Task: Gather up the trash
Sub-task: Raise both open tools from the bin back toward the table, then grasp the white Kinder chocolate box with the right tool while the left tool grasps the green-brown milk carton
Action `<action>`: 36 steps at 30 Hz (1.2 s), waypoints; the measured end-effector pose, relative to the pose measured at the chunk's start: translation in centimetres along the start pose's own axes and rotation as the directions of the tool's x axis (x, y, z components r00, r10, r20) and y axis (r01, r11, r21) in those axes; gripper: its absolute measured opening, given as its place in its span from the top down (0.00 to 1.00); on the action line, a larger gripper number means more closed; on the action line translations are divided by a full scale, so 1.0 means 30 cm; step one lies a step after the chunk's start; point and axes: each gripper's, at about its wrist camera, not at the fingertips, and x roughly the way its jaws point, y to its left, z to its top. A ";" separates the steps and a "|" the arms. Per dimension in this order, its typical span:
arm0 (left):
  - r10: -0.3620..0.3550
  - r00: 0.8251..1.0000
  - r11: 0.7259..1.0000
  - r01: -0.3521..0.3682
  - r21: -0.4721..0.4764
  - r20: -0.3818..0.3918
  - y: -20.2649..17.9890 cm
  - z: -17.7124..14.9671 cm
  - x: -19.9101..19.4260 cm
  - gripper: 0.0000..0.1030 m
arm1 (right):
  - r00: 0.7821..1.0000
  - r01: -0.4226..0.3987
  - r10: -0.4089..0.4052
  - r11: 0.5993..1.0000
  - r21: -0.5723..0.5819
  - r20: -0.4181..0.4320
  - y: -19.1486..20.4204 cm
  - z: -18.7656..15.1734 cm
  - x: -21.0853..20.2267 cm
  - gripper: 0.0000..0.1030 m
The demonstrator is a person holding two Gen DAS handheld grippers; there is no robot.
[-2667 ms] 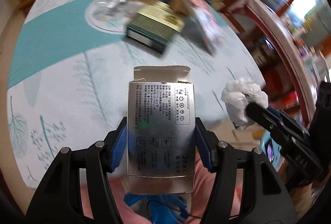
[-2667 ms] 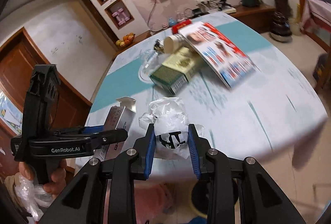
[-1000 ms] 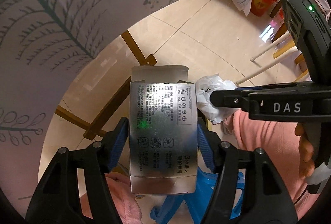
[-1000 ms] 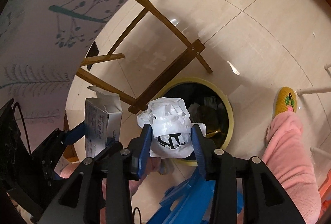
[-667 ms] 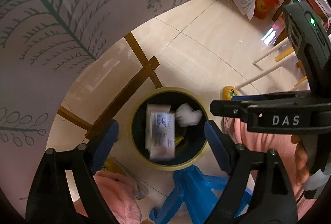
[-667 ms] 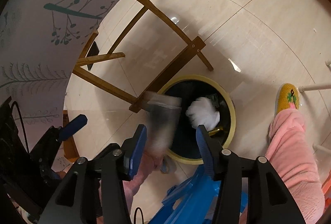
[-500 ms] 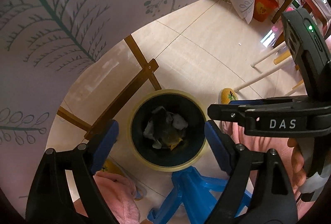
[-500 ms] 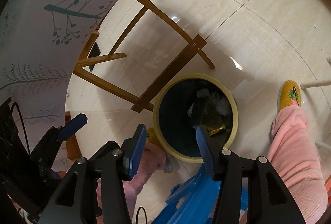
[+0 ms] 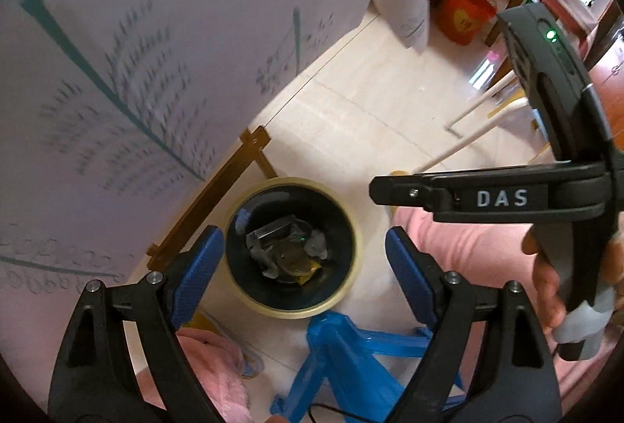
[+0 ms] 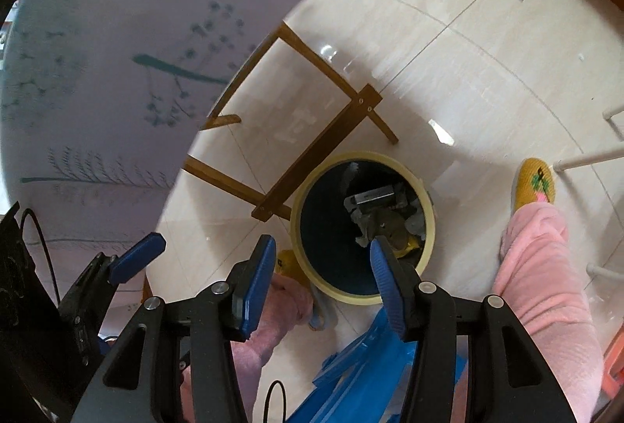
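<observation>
Both hand-held grippers hang over the floor with their blue pads spread apart and nothing between them. Straight below the left hand-held gripper [image 9: 302, 259] sits one round bin [image 9: 353, 290] with a pale yellow rim and dark inside, holding crumpled trash [image 9: 286, 251] and a silvery box. The right hand-held gripper [image 10: 319, 267] hovers beside it. A wooden table frame [image 10: 312, 146] and draped leaf-print cloth [image 9: 117, 71] stand ahead-left; a blue plastic stool [image 9: 351, 356] lies nearer.

A leaf-printed tablecloth [image 9: 163, 32] is seen hanging above a tiled floor [image 10: 487, 79]. A blue stool [image 9: 351, 356] is placed beside wooden table legs [image 10: 327, 134]; an orange bucket [image 9: 464, 13] is seen well apart.
</observation>
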 end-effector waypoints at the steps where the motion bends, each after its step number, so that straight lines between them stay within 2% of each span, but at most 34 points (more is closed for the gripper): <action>1: -0.009 1.000 1.000 0.009 -0.004 0.011 -0.007 0.000 -0.024 0.19 | 1.000 0.002 -0.002 1.000 -0.004 0.008 0.003 -0.007 -0.024 0.50; 9: -0.051 0.996 0.998 0.054 -0.037 0.078 -0.038 0.021 -0.233 0.20 | 0.997 0.005 -0.001 0.999 -0.049 0.081 0.059 -0.076 -0.243 0.50; 13: -0.056 0.985 0.996 0.067 -0.066 0.164 -0.040 0.033 -0.379 0.19 | 0.990 0.005 0.008 0.996 -0.089 0.142 0.117 -0.105 -0.380 0.50; 18: 0.032 0.975 0.996 -0.014 -0.084 0.219 -0.031 0.048 -0.531 0.19 | 0.979 -0.002 0.030 0.991 -0.137 0.202 0.212 -0.113 -0.533 0.50; 22: 0.069 0.966 0.992 -0.040 -0.121 0.249 0.000 0.073 -0.657 0.19 | 0.968 -0.008 0.060 0.978 -0.209 0.243 0.323 -0.109 -0.659 0.50; 27: 0.170 0.939 0.978 -0.124 -0.168 0.298 0.049 0.129 -0.838 0.19 | 0.952 0.007 0.095 0.944 -0.329 0.291 0.481 -0.087 -0.796 0.50; 31: 0.255 0.920 0.956 -0.192 -0.224 0.299 0.128 0.194 -0.933 0.19 | 0.937 0.036 0.120 0.901 -0.432 0.329 0.611 -0.055 -0.888 0.50; 34: 0.331 0.892 0.933 -0.261 -0.247 0.307 0.199 0.242 -0.989 0.19 | 0.928 0.055 0.140 0.867 -0.496 0.346 0.720 -0.016 -0.940 0.50; 36: 0.360 0.882 0.922 -0.286 -0.263 0.305 0.256 0.282 -1.022 0.19 | 0.926 0.066 0.145 0.848 -0.526 0.349 0.792 0.028 -0.954 0.50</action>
